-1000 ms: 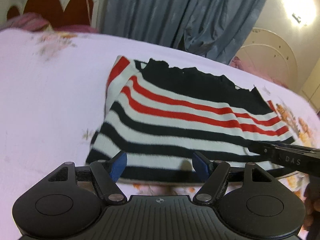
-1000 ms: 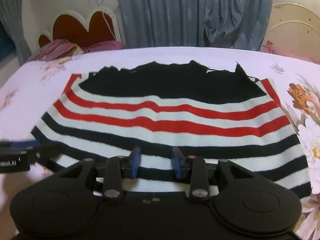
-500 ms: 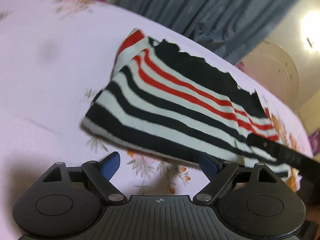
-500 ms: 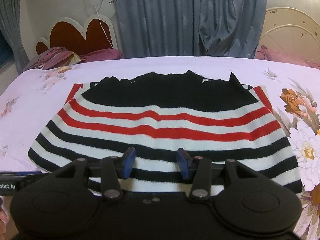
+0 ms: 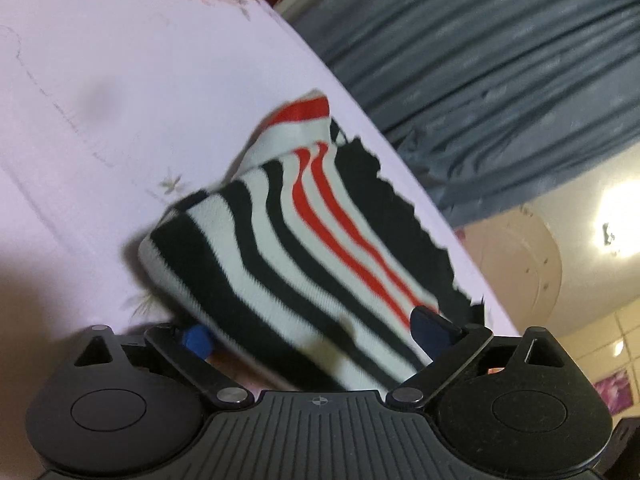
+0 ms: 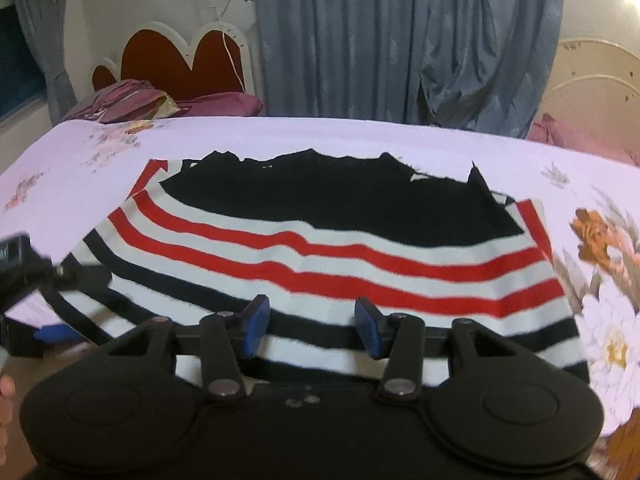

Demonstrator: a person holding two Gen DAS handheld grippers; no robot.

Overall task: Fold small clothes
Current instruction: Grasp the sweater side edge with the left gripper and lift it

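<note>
One striped garment (image 6: 320,264), folded, lies flat near the bed's (image 6: 280,136) front edge. Two grippers: left gripper (image 5: 316,332) with fingers spread wide, just been opening, garment's near corner between them, unpinched; right gripper (image 6: 312,326) with fingers apart over the hem. Only the right view shows the headboard (image 6: 180,56).

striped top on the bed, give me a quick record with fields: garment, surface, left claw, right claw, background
garment: striped top, black, white and red bands, lying mostly flat
surface: pale pink floral bedsheet
left claw: left claw jaws wide, just been opening; near hem corner lies between its fingers, pads not pressing
right claw: right claw part open over the near hem, no grip seen
background: grey-blue curtain, heart-shaped headboard
</note>
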